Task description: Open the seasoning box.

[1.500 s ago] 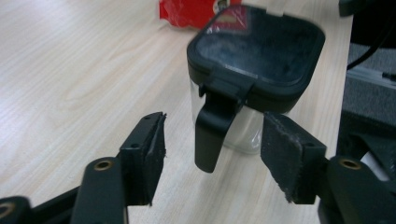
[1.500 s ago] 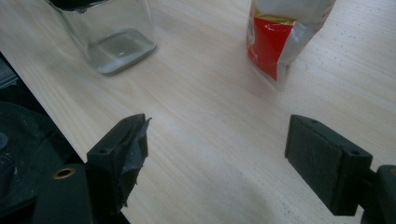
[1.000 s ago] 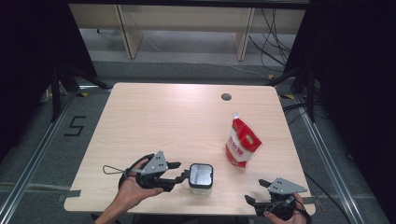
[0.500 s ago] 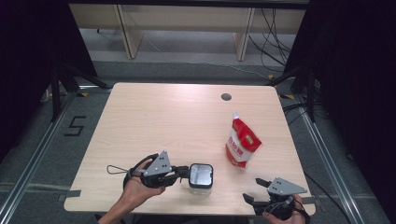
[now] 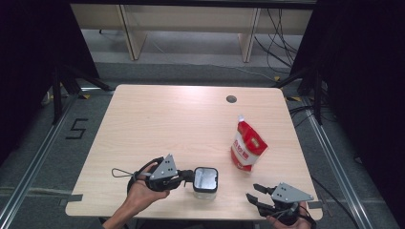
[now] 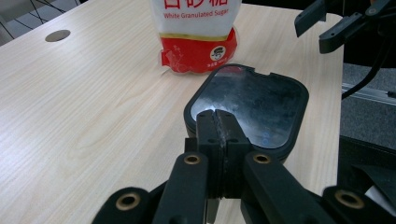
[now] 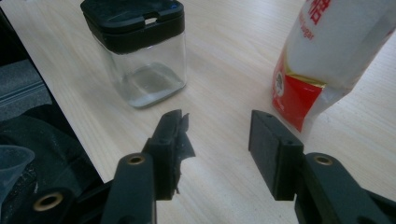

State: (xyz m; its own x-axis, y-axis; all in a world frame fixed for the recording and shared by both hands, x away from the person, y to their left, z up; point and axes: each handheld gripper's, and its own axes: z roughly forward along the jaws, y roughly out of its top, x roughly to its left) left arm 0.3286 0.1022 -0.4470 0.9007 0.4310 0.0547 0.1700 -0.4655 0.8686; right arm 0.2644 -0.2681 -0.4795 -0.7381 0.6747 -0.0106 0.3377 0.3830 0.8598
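Note:
A small glass jar (image 5: pixel 206 181) with a black lid (image 6: pixel 261 107) stands near the table's front edge. My left gripper (image 5: pixel 191 175) lies level at its left, and its jaws have just been closing. They are now shut, tips (image 6: pixel 217 114) over the lid's near rim, with nothing seen between them. My right gripper (image 5: pixel 254 192) hovers at the front right. Its jaws (image 7: pixel 217 119) have just been closing too but stand open on bare table. A red and white sugar bag (image 5: pixel 247 145) stands upright beyond it. The jar (image 7: pixel 140 60) looks almost empty.
The light wooden table (image 5: pixel 167 124) has a round cable hole (image 5: pixel 231 99) at its far right. The floor drops away past the front edge, close under both hands. Shelving legs and cables lie beyond the far edge.
The left gripper's jaws have come together at the jar lid. The right gripper's jaws stand narrower than before. Jar and sugar bag stay where they were.

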